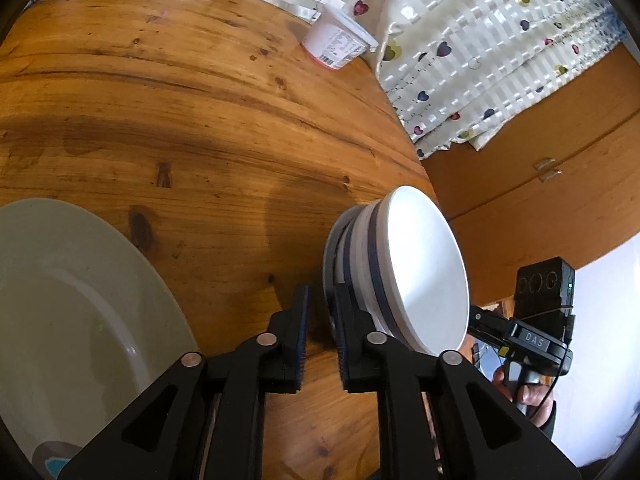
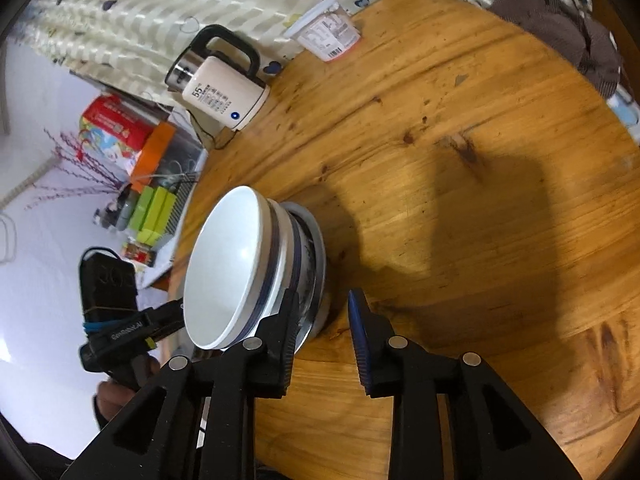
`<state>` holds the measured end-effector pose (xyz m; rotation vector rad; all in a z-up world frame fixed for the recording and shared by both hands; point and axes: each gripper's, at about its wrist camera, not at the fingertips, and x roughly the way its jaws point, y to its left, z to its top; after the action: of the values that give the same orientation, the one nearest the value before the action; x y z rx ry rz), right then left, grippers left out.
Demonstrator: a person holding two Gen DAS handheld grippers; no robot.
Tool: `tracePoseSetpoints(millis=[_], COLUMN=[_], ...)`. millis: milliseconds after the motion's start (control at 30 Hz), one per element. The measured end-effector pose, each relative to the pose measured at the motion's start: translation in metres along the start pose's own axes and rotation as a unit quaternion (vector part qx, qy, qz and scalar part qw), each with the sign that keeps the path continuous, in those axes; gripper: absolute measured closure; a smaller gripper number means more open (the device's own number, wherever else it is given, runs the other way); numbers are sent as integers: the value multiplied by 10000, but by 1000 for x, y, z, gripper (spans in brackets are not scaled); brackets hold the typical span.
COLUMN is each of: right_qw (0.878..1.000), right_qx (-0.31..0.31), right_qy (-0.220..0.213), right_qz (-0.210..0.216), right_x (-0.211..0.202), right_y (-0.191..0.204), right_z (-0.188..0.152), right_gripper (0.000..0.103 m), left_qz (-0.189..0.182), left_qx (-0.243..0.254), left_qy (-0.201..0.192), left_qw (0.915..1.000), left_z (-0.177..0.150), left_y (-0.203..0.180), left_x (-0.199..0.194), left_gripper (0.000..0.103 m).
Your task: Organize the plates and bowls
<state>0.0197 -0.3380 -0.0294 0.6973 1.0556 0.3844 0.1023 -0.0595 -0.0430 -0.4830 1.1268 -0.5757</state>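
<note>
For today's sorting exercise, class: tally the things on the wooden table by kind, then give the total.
Stack of bowls: 1 (bowls inside too hard to count)
Large plate: 1
Kettle: 1
Lidded plastic tub: 1
Brown cloth: 1
Total: 5

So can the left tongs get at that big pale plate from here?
Probably yes. The left tongs are open and empty, and the pale plate lies flat on the wooden table just to their left, nothing between. The bowl stack sits on the other side.
</note>
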Motion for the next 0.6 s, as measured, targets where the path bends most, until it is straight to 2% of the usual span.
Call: tracePoseSetpoints(millis=[67,133,233,533,600], right_qw=[10000,9998,9998,9998,9998], right_qx=[-4,-49,-136,-78,-65], right_qy=[27,92,81,93,101], right_qz=[57,181,125,177,188], right_x=[1,3,4,5,5], right_y=[-1,1,5,4,3], right_z=[0,0,1,1,2], right_gripper=[80,94,94,94,94], left_qz=[-14,-11,31,27,48], left_qx=[-37,-43,78,-19,-70], left_qy=[-8,-7,-38,-35,-22], left_qw=[10000,10000,10000,10000,10000], left_z=[0,1,2,2,2], left_y=[2,2,-1,0,2], left_x=[0,1,3,2,2], left_gripper=[84,83,82,82,78])
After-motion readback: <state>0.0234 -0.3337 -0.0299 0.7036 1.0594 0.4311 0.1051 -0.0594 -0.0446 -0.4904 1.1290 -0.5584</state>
